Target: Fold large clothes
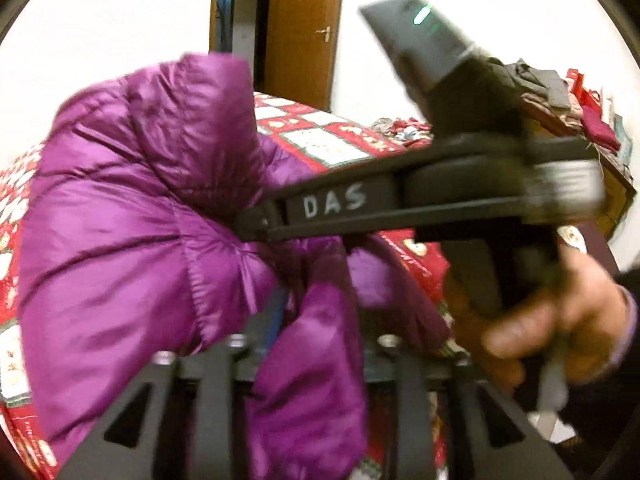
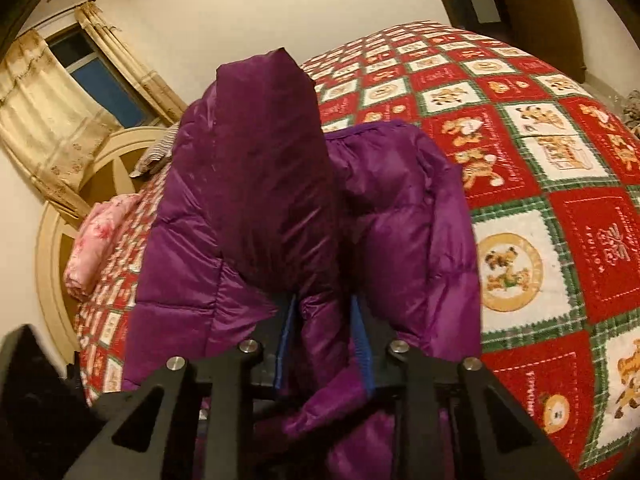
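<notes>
A purple quilted puffer jacket (image 2: pixel 248 208) lies bunched on the bed, with its hood (image 2: pixel 264 92) standing up. My right gripper (image 2: pixel 324 320) is shut on a fold of the jacket, a blue pad (image 2: pixel 286 336) pressing on each side. In the left wrist view the jacket (image 1: pixel 132 216) fills the left half. The right gripper (image 1: pixel 254 226), marked DAS, reaches into it from the right, held by a hand (image 1: pixel 552 320). My left gripper (image 1: pixel 316 312) stands open with a puffy fold loose between its fingers; the right finger is hidden by fabric.
A red, white and green patchwork quilt (image 2: pixel 520 168) covers the bed. Folded pink cloth (image 2: pixel 96 248) lies by the cream headboard (image 2: pixel 52 264), below a curtained window (image 2: pixel 100 72). A wooden door (image 1: pixel 304 32) and a pile of clothes (image 1: pixel 560 92) stand beyond the bed.
</notes>
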{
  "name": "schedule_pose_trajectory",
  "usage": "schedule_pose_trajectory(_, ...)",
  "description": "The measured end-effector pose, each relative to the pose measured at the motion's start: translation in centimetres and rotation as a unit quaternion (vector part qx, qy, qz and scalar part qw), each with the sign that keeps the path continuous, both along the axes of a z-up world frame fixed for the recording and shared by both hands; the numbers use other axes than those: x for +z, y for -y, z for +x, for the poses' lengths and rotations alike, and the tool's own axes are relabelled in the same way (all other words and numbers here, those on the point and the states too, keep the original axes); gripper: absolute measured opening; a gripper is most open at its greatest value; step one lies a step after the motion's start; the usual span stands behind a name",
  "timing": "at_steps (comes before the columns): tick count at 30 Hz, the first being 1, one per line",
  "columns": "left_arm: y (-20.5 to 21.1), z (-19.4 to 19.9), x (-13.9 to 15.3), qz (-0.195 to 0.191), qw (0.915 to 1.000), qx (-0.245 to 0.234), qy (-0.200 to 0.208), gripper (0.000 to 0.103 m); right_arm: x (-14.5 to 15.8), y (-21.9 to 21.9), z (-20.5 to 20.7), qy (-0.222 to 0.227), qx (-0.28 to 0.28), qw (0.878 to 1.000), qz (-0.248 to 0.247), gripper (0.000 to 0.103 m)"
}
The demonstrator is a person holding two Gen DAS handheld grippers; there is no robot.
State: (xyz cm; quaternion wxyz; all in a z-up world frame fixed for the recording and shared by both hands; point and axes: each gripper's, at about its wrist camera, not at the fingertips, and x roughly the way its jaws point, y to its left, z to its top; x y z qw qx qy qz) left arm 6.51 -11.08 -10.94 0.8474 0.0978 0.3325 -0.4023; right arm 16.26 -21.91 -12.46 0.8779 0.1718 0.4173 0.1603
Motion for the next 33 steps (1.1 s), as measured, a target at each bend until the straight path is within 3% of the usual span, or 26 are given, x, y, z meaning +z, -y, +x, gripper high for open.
schedule_pose_trajectory(1,-0.6,-0.4,0.4,-0.002,0.9999,-0.004,0.010,0.050,-0.2,0.2,0.1,-0.002,-0.002,1.000,-0.003,0.021)
schedule_pose_trajectory(3,-2.8,-1.8,1.8,-0.009,0.9989,-0.008,0.045,0.072,-0.6,1.0,0.3,-0.006,-0.011,1.000,-0.002,0.017)
schedule_pose_trajectory(4,-3.9,-2.1,2.3,-0.016,0.9984,-0.005,0.055,0.076,-0.9,1.6,0.4,-0.008,-0.015,1.000,0.001,0.017)
schedule_pose_trajectory(6,-6.5,-1.9,3.2,-0.038,0.9970,0.017,0.065,0.077,-1.2,2.4,0.4,-0.007,-0.020,1.000,0.002,0.016)
schedule_pose_trajectory(8,-9.8,0.1,4.2,-0.068,0.9933,0.077,0.053,0.077,-1.5,2.6,0.2,0.000,-0.019,1.000,-0.004,0.015)
schedule_pose_trajectory(11,-12.9,4.8,4.6,-0.080,0.9774,0.193,0.028,0.077,-1.6,2.6,-0.3,0.004,-0.024,1.000,-0.002,0.015)
schedule_pose_trajectory(13,-13.8,8.0,4.9,-0.071,0.9677,0.242,0.012,0.077,-1.5,2.6,-0.7,0.003,-0.031,1.000,-0.002,0.015)
schedule_pose_trajectory(19,-7.0,11.7,1.7,-0.013,0.9699,0.243,0.005,0.077,0.2,2.6,-3.3,0.007,-0.039,0.999,-0.036,0.016)
schedule_pose_trajectory(24,-4.3,10.3,1.0,0.010,0.9716,0.235,0.022,0.077,6.0,2.8,-4.7,0.075,-0.055,0.992,-0.084,0.019)
schedule_pose_trajectory(27,-2.9,10.2,0.5,0.037,0.9685,0.244,0.036,0.078,8.8,1.4,-2.6,0.097,-0.043,0.991,-0.085,0.018)
schedule_pose_trajectory(30,-2.2,10.2,0.2,0.054,0.9646,0.255,0.042,0.080,7.9,0.8,1.4,0.068,-0.067,0.993,-0.071,0.019)
schedule_pose_trajectory(33,-2.2,10.0,0.4,0.056,0.9644,0.255,0.040,0.080,5.1,0.7,4.6,0.039,-0.078,0.994,-0.059,0.019)
